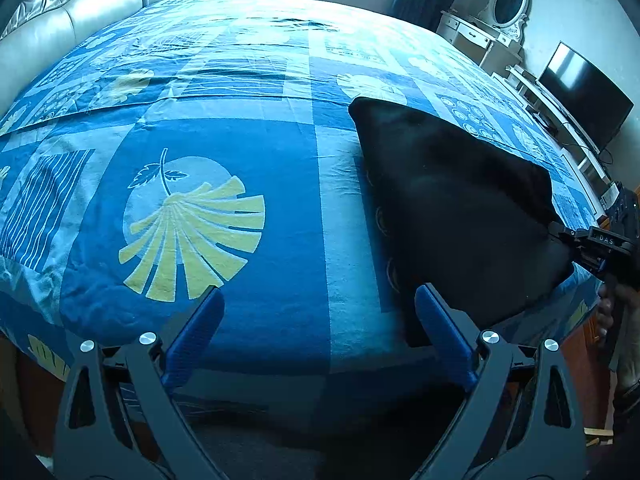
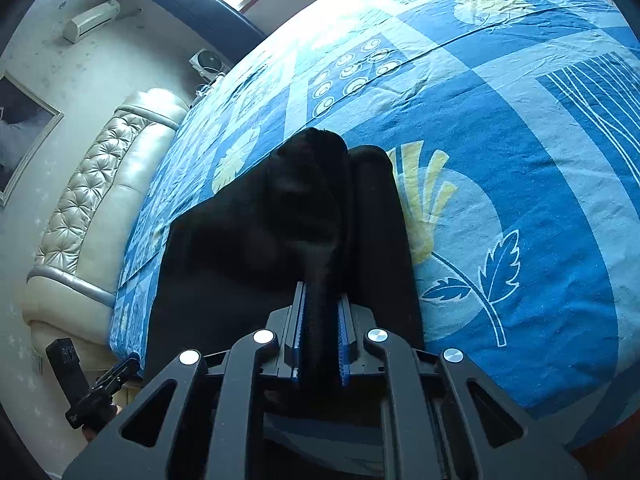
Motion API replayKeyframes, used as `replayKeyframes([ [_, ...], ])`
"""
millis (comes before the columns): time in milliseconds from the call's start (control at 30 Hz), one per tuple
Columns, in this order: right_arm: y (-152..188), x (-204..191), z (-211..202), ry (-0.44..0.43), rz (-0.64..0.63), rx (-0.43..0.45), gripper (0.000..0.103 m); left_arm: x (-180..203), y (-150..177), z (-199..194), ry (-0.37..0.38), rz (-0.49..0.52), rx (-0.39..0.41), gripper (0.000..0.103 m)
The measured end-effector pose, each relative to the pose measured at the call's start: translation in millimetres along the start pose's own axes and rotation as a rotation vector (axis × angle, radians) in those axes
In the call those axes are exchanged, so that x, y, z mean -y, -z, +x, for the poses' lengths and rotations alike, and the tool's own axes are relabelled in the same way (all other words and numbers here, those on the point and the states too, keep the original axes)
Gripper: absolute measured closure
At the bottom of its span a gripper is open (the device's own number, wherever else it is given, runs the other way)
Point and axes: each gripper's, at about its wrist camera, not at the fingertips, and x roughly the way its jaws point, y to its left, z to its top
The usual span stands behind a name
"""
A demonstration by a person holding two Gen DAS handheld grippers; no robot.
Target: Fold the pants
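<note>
Black pants [image 1: 460, 208] lie folded on the blue patterned bedspread [image 1: 256, 168], at the right of the left wrist view. My left gripper [image 1: 318, 312] is open and empty, its blue fingers [image 1: 440, 328] just left of the pants' near edge. My right gripper [image 2: 320, 312] is shut on a bunched part of the pants [image 2: 312, 216] and lifts it above the rest of the cloth. In the left wrist view the right gripper [image 1: 560, 236] grips the pants' right edge.
A padded cream headboard [image 2: 100, 184] runs along one side of the bed. A TV [image 1: 584, 92] on a white stand and a white dresser with an oval mirror [image 1: 508, 4] stand by the wall. The left gripper's body [image 2: 100, 388] shows at lower left in the right wrist view.
</note>
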Motion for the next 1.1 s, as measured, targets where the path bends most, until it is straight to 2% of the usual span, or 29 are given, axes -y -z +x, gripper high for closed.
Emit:
replayKeyframes([
  [67, 0, 2, -6, -0.008, 0.006, 0.0, 0.079, 2, 0, -1, 0.001, 0.007, 0.002, 0.007],
  [167, -1, 6, -22, -0.034, 0.024, 0.031, 0.06, 5, 1, -1, 0.009, 0.013, 0.0, 0.007],
  [233, -1, 10, -40, 0.011, 0.035, 0.094, 0.027, 5, 1, 0, 0.022, 0.009, -0.005, 0.007],
  [267, -1, 13, -47, 0.011, 0.041, 0.119, 0.027, 4, 0, 0, 0.035, 0.001, -0.01, 0.007],
  [333, 0, 23, -56, -0.043, 0.083, 0.122, 0.026, 2, -1, 3, 0.081, -0.032, -0.025, 0.007],
  [400, 2, 33, -57, -0.09, 0.137, 0.125, 0.026, -1, -4, 8, 0.149, -0.083, -0.05, 0.007],
  [533, 8, 45, -43, -0.163, 0.203, 0.067, 0.026, -2, -6, 26, 0.289, -0.163, -0.11, 0.007],
  [667, 15, 46, -21, -0.226, 0.234, 0.002, 0.026, 5, -6, 41, 0.382, -0.196, -0.137, 0.007],
  [833, 23, 40, -3, -0.221, 0.212, -0.049, 0.025, 21, -6, 61, 0.483, -0.2, -0.198, 0.007],
  [900, 24, 35, -3, -0.214, 0.188, -0.047, 0.02, 27, -6, 68, 0.491, -0.199, -0.212, 0.007],
  [1000, 23, 30, -1, -0.203, 0.164, -0.051, 0.02, 28, -7, 77, 0.51, -0.226, -0.225, 0.007],
  [1067, 24, 27, 0, -0.176, 0.136, -0.049, 0.024, 28, -8, 81, 0.506, -0.239, -0.237, 0.012],
  [1100, 24, 27, 1, -0.149, 0.121, -0.053, 0.034, 30, -9, 82, 0.498, -0.223, -0.242, 0.03],
])
